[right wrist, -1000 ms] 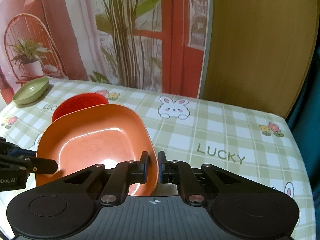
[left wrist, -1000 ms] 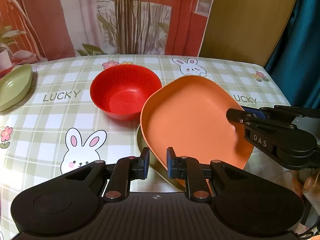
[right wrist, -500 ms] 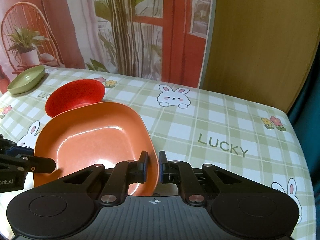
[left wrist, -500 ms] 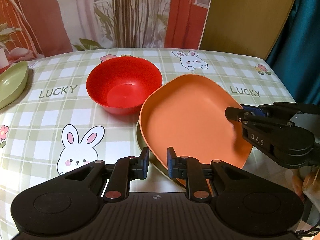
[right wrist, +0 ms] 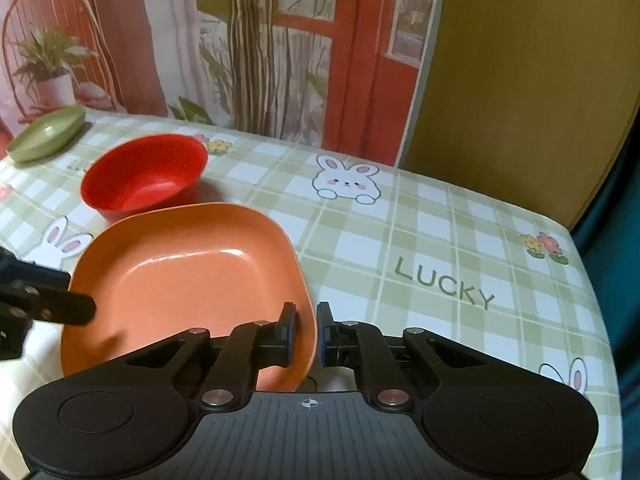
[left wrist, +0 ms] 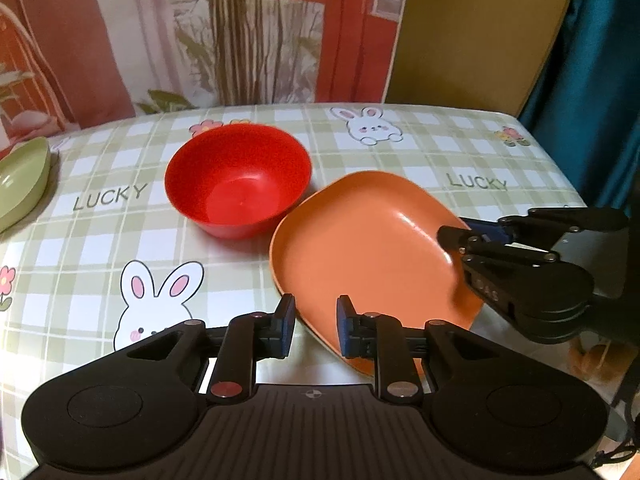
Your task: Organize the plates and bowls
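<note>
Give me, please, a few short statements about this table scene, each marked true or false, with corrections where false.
1. The right tool is clamped on the orange plate's rim. True.
2. The red bowl sits on the orange plate. False: it stands on the tablecloth, beyond the plate.
3. The green dish lies apart from the bowl, near the table's far left edge. True.
4. The red bowl holds food. False: it is empty.

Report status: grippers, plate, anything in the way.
Right gripper shut on orange plate rim. Left gripper just been opening, opposite rim between its jaws. Red bowl close beyond plate, contact unclear.
</note>
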`<state>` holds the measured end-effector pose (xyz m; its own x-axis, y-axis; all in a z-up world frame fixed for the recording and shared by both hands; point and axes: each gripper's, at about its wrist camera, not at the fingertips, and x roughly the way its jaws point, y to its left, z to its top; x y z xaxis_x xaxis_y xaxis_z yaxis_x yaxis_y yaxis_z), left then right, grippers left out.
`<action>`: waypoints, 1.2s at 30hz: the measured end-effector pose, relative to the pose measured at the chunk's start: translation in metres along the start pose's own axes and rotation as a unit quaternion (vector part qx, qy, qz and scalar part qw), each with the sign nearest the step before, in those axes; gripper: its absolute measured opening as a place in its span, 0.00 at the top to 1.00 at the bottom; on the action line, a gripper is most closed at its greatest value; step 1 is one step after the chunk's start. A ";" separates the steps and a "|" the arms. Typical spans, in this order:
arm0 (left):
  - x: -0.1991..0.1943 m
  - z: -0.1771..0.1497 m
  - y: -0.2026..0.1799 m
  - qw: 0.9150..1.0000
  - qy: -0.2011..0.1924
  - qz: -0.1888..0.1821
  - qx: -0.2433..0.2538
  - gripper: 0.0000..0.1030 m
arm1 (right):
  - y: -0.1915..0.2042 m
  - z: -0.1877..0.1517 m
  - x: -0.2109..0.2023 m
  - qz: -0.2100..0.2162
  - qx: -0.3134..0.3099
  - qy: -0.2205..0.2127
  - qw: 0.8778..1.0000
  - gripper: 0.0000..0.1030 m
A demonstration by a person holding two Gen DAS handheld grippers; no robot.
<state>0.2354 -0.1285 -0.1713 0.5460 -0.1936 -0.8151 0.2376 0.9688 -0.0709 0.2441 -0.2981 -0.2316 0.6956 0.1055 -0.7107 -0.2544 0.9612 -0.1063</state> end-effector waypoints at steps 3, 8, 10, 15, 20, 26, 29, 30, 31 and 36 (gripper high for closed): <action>0.000 -0.002 -0.001 1.000 -0.002 0.005 0.004 0.77 | 0.001 0.000 0.000 -0.002 -0.001 0.001 1.000 0.91; 0.000 -0.003 0.007 1.000 -0.002 0.006 -0.013 0.77 | 0.000 0.000 0.000 -0.008 0.001 0.000 1.000 0.91; -0.003 -0.002 0.011 1.000 -0.007 0.001 -0.020 0.77 | -0.001 0.000 0.000 -0.008 0.006 0.000 1.000 0.90; -0.024 0.000 0.028 0.999 -0.041 -0.008 -0.020 0.77 | -0.005 0.003 -0.013 -0.005 0.027 -0.015 0.999 0.86; -0.058 0.002 0.062 0.996 -0.080 0.007 -0.030 0.77 | -0.004 0.013 -0.035 0.005 0.042 -0.044 0.998 0.86; -0.097 0.007 0.107 0.991 -0.119 0.035 -0.047 0.77 | 0.013 0.029 -0.052 0.017 0.046 -0.068 0.996 0.86; -0.114 0.008 0.131 0.989 -0.129 0.045 -0.060 0.77 | 0.028 0.038 -0.058 0.024 0.046 -0.078 0.996 0.86; -0.120 0.007 0.139 0.988 -0.133 0.053 -0.062 0.77 | 0.033 0.041 -0.060 0.027 0.047 -0.080 0.995 0.86; -0.126 0.005 0.147 0.987 -0.135 0.061 -0.064 0.77 | 0.038 0.043 -0.062 0.029 0.047 -0.082 0.995 0.86; -0.150 -0.004 0.187 0.982 -0.145 0.090 -0.086 0.77 | 0.067 0.057 -0.068 0.045 0.042 -0.089 0.994 0.85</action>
<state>0.1953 0.0821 -0.0647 0.7782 -0.0290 -0.6274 -0.0092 0.9983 -0.0575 0.2183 -0.2266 -0.1506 0.7817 0.2283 -0.5804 -0.2695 0.9629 0.0158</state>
